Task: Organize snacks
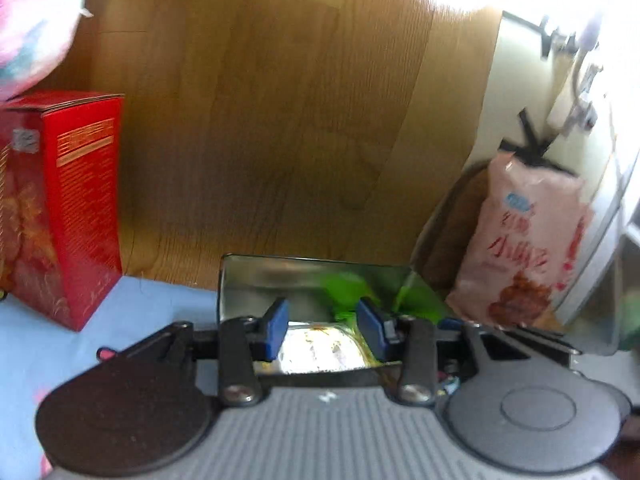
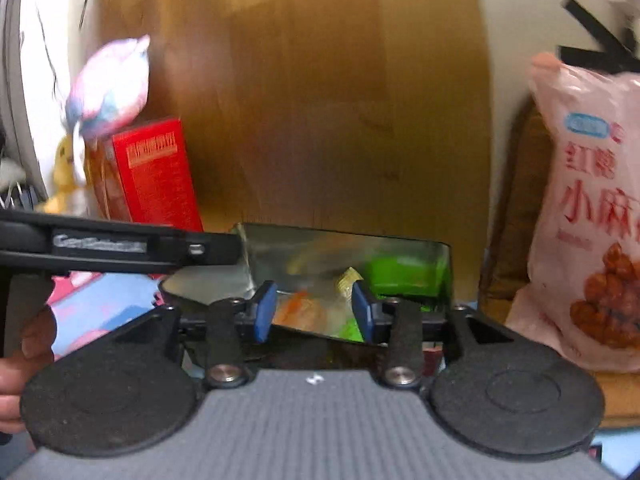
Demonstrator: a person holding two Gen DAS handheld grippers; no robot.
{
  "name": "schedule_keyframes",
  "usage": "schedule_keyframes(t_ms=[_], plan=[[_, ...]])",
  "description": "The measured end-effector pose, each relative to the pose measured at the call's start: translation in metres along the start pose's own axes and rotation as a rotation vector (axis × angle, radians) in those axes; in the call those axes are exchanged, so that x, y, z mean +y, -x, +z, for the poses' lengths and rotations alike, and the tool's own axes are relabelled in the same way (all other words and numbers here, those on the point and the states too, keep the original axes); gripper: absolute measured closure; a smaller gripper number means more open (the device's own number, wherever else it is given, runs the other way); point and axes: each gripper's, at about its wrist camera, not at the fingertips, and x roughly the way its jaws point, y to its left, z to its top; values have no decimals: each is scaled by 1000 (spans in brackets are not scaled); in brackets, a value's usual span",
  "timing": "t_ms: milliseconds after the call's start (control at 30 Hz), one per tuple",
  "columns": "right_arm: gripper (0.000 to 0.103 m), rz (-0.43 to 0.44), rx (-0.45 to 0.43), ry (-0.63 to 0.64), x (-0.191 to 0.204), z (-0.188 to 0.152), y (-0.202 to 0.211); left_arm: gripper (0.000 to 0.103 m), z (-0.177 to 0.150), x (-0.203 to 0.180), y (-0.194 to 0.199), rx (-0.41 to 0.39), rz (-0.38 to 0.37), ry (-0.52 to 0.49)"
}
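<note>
**Both grippers over the shiny tin of snacks**

Closest in the left view is the left gripper (image 1: pixel 322 330). Its blue pads are partly apart, with nothing pinched between them. It hangs right over the open metal tin (image 1: pixel 304 280). Under the gap lies a bright white snack packet (image 1: pixel 320 350), and a green packet (image 1: pixel 348 294) sits deeper in the tin.

The right gripper (image 2: pixel 314 308) is over the same tin (image 2: pixel 400 246) from the other side. Its pads are partly apart too and hold nothing. Small wrapped snacks (image 2: pixel 304 310) lie under it, and the green packet (image 2: pixel 404 274) leans on the far wall of the tin.

I think the step in hand is packing the tin, or picking one small snack out of it. It is too blurry to tell which. A pick would need one gripper to go down and close gently on one packet.

Beside the tin on the right stands a big pink snack bag (image 2: pixel 588 216). On the left, farther back on the blue surface (image 1: pixel 120 320), stands a red box (image 1: pixel 86 208) with a pink plush toy (image 1: pixel 36 28) on top. Behind all is a wooden board (image 1: pixel 260 120)
</note>
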Motion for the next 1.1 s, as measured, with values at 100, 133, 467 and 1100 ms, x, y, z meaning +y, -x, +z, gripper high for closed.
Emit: schedule_keyframes(t_ms=[100, 133, 467, 1100], plan=[[59, 66, -8, -61, -8, -13, 30, 60, -14, 10, 27, 4, -50, 35], [58, 81, -3, -73, -8, -22, 41, 59, -22, 14, 35, 13, -69, 45], [91, 26, 74, -78, 8, -81, 73, 58, -92, 33, 78, 124, -144, 146], [68, 239, 141, -75, 53, -94, 92, 49, -123, 56, 134, 148, -154, 155]])
